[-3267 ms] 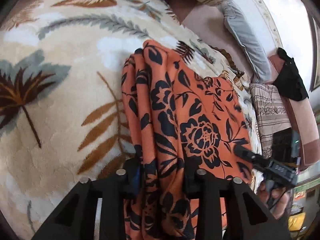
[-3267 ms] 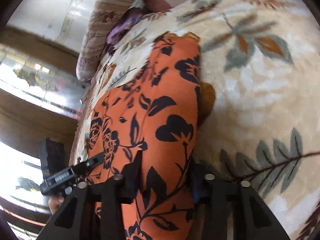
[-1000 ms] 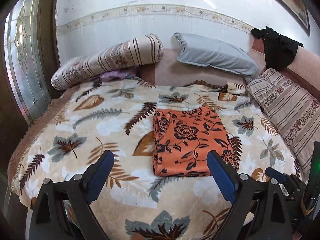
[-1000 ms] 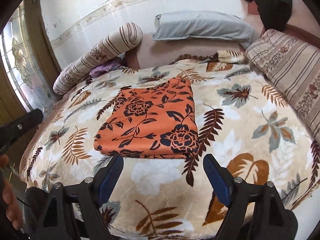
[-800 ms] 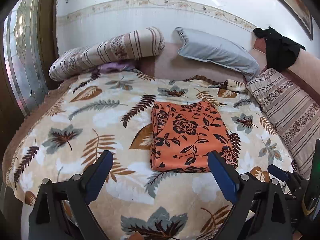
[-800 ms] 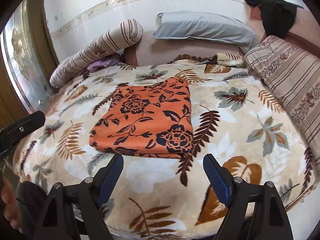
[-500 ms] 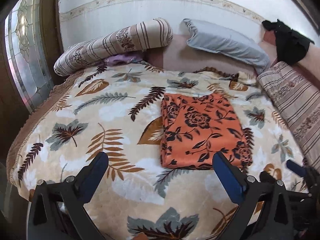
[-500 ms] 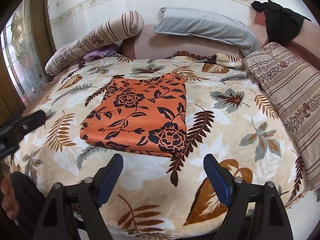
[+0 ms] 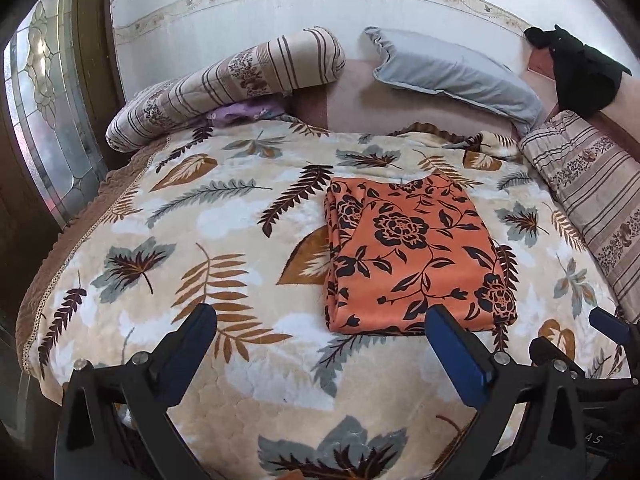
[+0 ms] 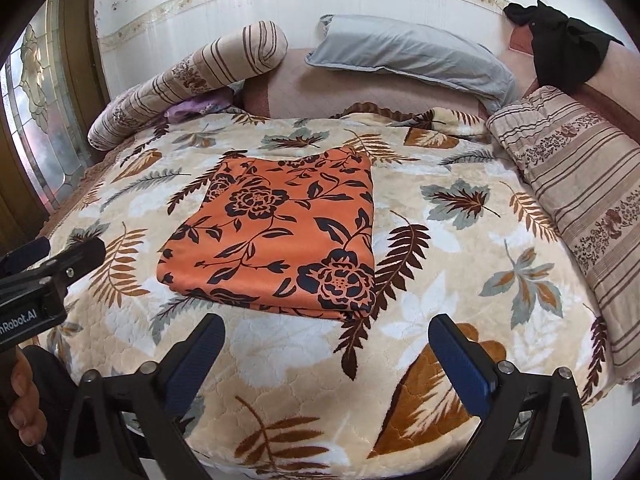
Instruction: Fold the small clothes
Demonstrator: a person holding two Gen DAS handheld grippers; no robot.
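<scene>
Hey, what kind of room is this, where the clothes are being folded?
Most likely a bedroom in a home: a bed under a leaf-print blanket, a grey pillow and a striped bolster at its head, and a folded orange floral cloth lying on top.

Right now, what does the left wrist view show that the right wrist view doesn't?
Only the left wrist view shows the left gripper, jaws open and empty, plus the right gripper's tip at its right edge. Only the right wrist view shows the right gripper open, its jaws having just been opening, and a hand holding the left gripper. Both show the folded orange floral garment lying free on the leaf-print blanket.
</scene>
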